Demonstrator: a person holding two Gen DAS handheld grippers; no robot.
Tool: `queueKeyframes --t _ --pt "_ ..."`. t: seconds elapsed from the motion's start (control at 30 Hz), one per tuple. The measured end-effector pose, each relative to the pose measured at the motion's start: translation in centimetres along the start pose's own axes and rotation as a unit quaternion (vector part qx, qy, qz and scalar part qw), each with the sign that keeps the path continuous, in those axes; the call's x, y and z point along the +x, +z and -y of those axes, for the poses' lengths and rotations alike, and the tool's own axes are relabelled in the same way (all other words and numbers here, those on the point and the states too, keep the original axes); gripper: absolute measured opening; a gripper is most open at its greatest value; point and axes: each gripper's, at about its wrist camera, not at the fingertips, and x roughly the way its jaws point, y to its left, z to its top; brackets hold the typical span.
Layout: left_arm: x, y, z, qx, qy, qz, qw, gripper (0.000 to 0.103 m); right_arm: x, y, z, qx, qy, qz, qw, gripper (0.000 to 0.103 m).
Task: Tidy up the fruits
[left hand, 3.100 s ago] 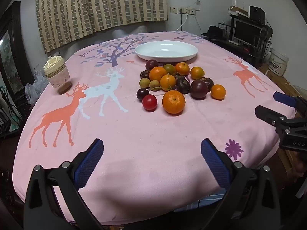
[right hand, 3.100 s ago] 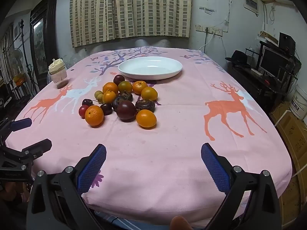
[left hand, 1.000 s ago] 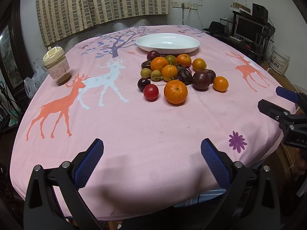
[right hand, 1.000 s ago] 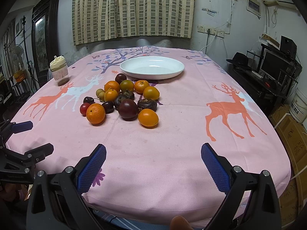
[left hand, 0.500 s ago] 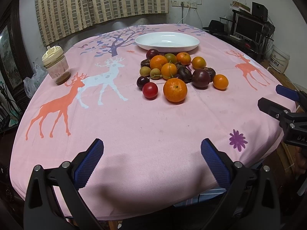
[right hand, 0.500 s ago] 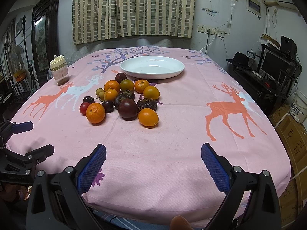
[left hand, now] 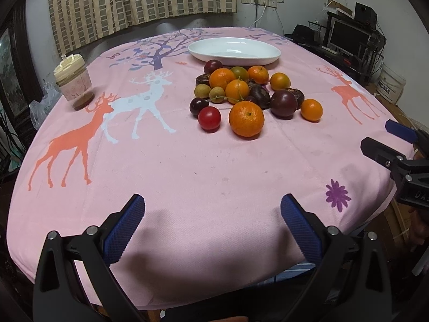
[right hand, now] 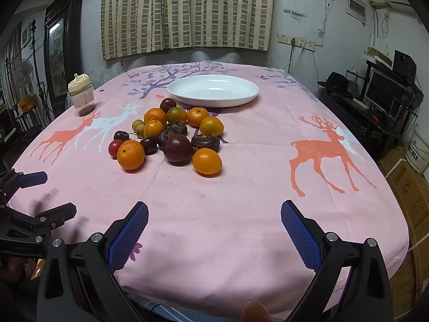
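With both the left hand-held gripper [left hand: 211, 212] and right hand-held gripper [right hand: 214, 218] spread wide and empty over the worktop's [left hand: 214, 166] near edge, I should take the closest orange [left hand: 246, 118] squarely from the fruit pile [right hand: 171, 134] before the white plate [right hand: 213, 90].

Glossy white plate [right hand: 213, 92] (matt cloth tablecloth [right hand: 241, 193])
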Motion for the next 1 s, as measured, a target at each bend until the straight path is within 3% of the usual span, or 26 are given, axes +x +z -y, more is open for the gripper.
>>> queueKeyframes --t 0.1,0.2,0.33,0.5,0.53,0.63,0.7,1.0 --pt "0.6 0.0 -0.3 -0.004 -0.015 -0.008 0.9998 0.099 1.1 -0.3 0.4 0.012 0.008 0.004 1.0 0.099" --pt "1.1 0.1 -0.6 -0.005 -0.021 -0.002 0.9998 0.099 1.2 -0.3 0.9 0.035 0.043 0.031 0.998 0.1" --pt "2.5 0.7 -1.3 -0.008 -0.049 -0.006 0.9987 0.099 2.8 -0.5 0.7 0.024 0.08 0.018 0.996 0.1" --pt "3.6 1.9 -1.9 -0.002 -0.066 0.004 0.9978 0.099 4.1 1.0 0.9 0.014 0.057 -0.002 0.998 0.1" --pt "3.8 2.1 -2.0 0.0 -0.067 0.002 0.9977 0.099 5.0 1.8 1.3 0.015 0.053 -0.012 0.998 0.098" --pt "4.8 2.6 -2.6 0.001 -0.078 -0.017 0.9968 0.099 7.3 3.2 1.6 -0.002 0.04 -0.046 0.998 0.07" --pt "5.2 2.9 -3.0 -0.002 -0.086 -0.024 0.996 0.099 8.8 3.7 1.5 -0.019 0.048 -0.072 0.996 0.059" --pt "5.9 4.5 -3.8 -0.007 -0.132 -0.031 0.9908 0.099 11.7 4.7 0.0 -0.072 0.077 -0.103 0.989 0.058"
